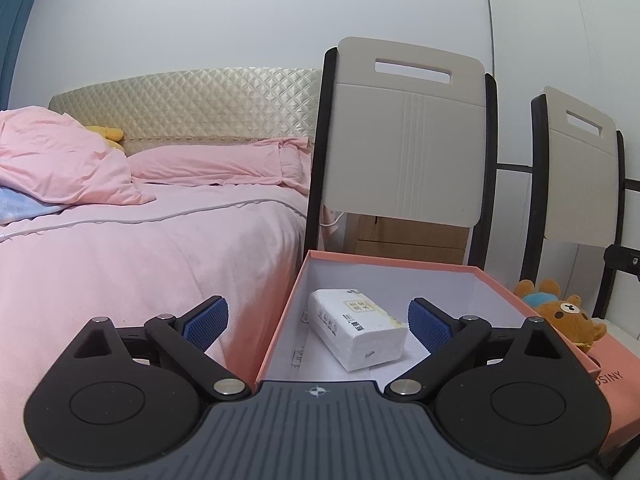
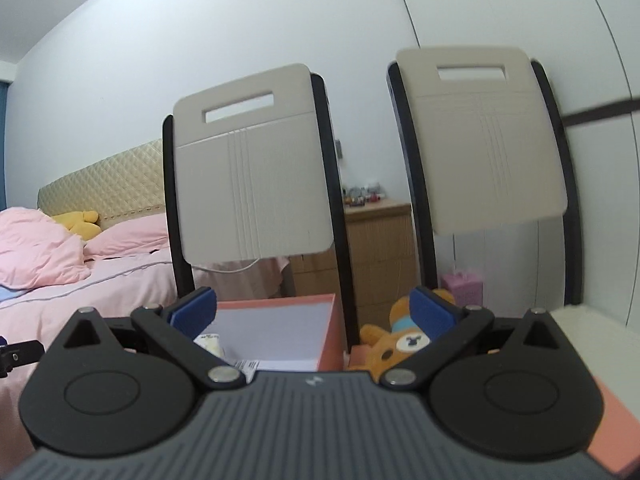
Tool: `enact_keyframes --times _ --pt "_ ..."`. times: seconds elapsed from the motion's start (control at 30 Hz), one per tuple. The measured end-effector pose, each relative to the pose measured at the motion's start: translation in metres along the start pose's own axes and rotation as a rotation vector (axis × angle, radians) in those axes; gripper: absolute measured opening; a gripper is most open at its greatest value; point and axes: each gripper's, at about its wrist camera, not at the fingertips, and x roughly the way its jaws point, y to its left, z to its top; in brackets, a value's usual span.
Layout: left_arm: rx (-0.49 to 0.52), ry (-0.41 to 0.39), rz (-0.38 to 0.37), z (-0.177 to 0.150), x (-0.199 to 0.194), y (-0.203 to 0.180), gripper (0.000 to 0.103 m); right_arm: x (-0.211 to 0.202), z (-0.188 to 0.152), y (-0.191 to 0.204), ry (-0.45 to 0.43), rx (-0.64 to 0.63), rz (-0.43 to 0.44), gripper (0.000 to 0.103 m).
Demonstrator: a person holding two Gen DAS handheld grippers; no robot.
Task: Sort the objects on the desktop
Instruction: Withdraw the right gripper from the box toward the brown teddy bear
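- Hovering in the left wrist view, the left gripper (image 1: 318, 322) has its jaws apart and empty above the open pink box (image 1: 280, 320). The tissue pack (image 1: 357, 329) lies inside at lower centre. Risk: a low approach could knock the box wall. The bed (image 1: 140, 240) fills the left of the frame.
- Right wrist view: the right gripper (image 2: 314, 312) is spread, empty. The bear toy (image 2: 394, 346) sits lower right beside the box, on its lid (image 2: 616, 420); a grab could topple it. Chair backs (image 2: 252, 184) rise behind.

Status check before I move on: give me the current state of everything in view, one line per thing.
left gripper: open, empty, over the box.
right gripper: open, empty.
pink box: open, lid off.
tissue pack: lying inside the box.
teddy bear: outside the box, beside it on the box lid.
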Motion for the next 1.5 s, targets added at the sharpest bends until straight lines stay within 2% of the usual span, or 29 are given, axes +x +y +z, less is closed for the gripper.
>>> enact_keyframes --times 0.2,0.37,0.53,0.67,1.17,1.27,1.37,1.5 --pt "0.005 0.008 -0.007 -0.001 0.001 -0.002 0.098 0.001 -0.002 -0.004 0.057 0.081 0.022 0.103" --pt "0.007 0.012 -0.014 -0.001 0.001 -0.002 0.098 0.006 -0.003 -0.003 0.105 0.090 0.043 0.103" --pt "0.011 0.015 -0.021 -0.002 0.000 -0.002 0.098 0.005 -0.005 0.002 0.109 0.036 0.092 0.103" --pt "0.015 0.014 -0.027 -0.002 0.000 -0.003 0.098 0.003 -0.007 0.006 0.107 0.014 0.098 0.103" --pt "0.030 0.002 -0.036 -0.002 -0.003 -0.009 0.098 -0.003 -0.012 0.008 0.100 -0.020 0.053 0.103" --pt "0.033 0.001 -0.037 -0.002 -0.004 -0.010 0.098 -0.005 -0.010 0.008 0.093 -0.046 0.082 0.103" --pt "0.035 0.000 -0.038 -0.002 -0.004 -0.011 0.098 -0.005 -0.009 0.015 0.111 -0.149 0.110 0.103" --pt "0.038 -0.002 -0.037 -0.002 -0.005 -0.012 0.098 -0.005 -0.010 0.016 0.107 -0.129 0.118 0.103"
